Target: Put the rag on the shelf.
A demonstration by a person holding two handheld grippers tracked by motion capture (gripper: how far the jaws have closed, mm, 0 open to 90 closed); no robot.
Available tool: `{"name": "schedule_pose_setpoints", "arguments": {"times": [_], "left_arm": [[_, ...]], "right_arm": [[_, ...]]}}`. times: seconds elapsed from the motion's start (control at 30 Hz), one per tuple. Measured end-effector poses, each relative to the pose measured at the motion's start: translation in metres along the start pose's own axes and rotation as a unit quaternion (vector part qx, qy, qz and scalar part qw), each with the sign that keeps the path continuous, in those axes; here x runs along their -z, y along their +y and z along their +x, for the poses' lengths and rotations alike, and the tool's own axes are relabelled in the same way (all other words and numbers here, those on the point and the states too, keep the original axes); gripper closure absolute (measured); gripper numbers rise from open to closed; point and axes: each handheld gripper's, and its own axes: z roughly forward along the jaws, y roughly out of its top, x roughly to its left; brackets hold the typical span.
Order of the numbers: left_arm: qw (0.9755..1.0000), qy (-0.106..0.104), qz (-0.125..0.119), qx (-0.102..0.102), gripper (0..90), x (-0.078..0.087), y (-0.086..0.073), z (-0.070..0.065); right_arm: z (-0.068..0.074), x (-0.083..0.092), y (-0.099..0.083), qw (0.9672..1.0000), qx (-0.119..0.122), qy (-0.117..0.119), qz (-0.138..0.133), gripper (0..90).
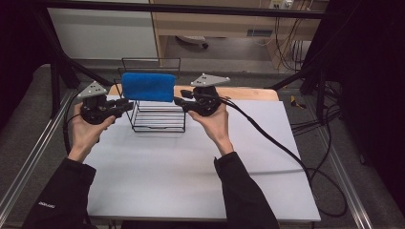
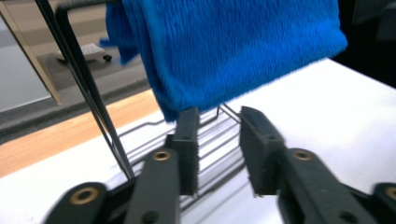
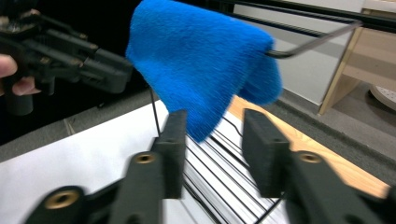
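A: Where is the cloth (image 1: 147, 87) placed?

B: It is draped over the top bar of the wire rack (image 1: 158, 123), hanging down both sides. The left gripper (image 1: 125, 106) is held just left of the rack, the right gripper (image 1: 180, 102) just right of it.

A: Is anything gripped?

B: Nothing. In both gripper views the jaws are seen partly open, with a clear gap between the pads, just below the cloth's lower corners. The cloth is not pressed by either pair.

A: What could go wrong?

B: The cloth could be dragged off the rack if a corner is snagged by a jaw, or the light rack could be tipped if the bar is bumped.

A: What is hard to make out?

B: The rack's far side is hidden behind the cloth. Whether the left jaw tip brushes the hem cannot be told; it is possibly touching, as both gripper views are blurred.
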Motion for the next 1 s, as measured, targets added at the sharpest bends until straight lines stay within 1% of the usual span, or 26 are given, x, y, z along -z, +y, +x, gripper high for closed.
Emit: {"name": "schedule_pose_setpoints", "arguments": {"times": [0.13,0.23,0.3,0.33,0.37,0.47,0.53,0.67,0.8,0.93,1.0], "left_arm": [[1.0000,0.001,0.009,-0.003,54.6,0.003,-0.009,-0.003],[0.9999,0.003,0.015,-0.001,47.9,0.004,-0.015,-0.005],[0.9998,0.004,0.018,0.003,43.9,0.005,-0.018,-0.007],[0.9997,0.006,0.022,0.001,42.3,0.005,-0.019,-0.007],[0.9997,0.004,0.024,0.003,40.4,0.005,-0.021,-0.008],[0.9996,0.005,0.027,-0.001,34.5,0.005,-0.024,-0.012],[0.9995,0.004,0.029,-0.005,31.1,0.005,-0.027,-0.015],[0.9994,-0.003,0.033,-0.003,26.3,0.004,-0.036,-0.021],[0.9990,-0.012,0.043,-0.002,22.9,0.003,-0.049,-0.027],[0.9988,-0.015,0.046,0.010,19.8,-0.001,-0.063,-0.030],[0.9985,-0.015,0.052,0.009,19.0,-0.004,-0.071,-0.031]], "right_arm": [[-0.007,0.015,-0.007,0.9999,-0.014,-0.004,0.000,45.2],[-0.012,0.027,-0.013,0.9996,-0.028,-0.002,0.005,37.1],[-0.015,0.034,-0.018,0.9996,-0.026,-0.009,0.010,32.0],[-0.017,0.038,-0.020,0.9995,-0.026,-0.012,0.013,29.4],[-0.018,0.041,-0.023,0.9995,-0.025,-0.015,0.015,26.9],[-0.023,0.052,-0.031,0.9992,-0.029,-0.021,0.017,20.7],[-0.025,0.059,-0.036,0.9990,-0.034,-0.022,0.019,18.2],[-0.031,0.073,-0.048,0.9985,-0.040,-0.024,0.028,12.9],[-0.037,0.087,-0.064,0.9978,-0.048,-0.030,0.034,10.1],[-0.043,0.099,-0.083,0.9969,-0.059,-0.032,0.042,8.3],[-0.045,0.104,-0.093,0.9962,-0.064,-0.036,0.046,7.6]]}}
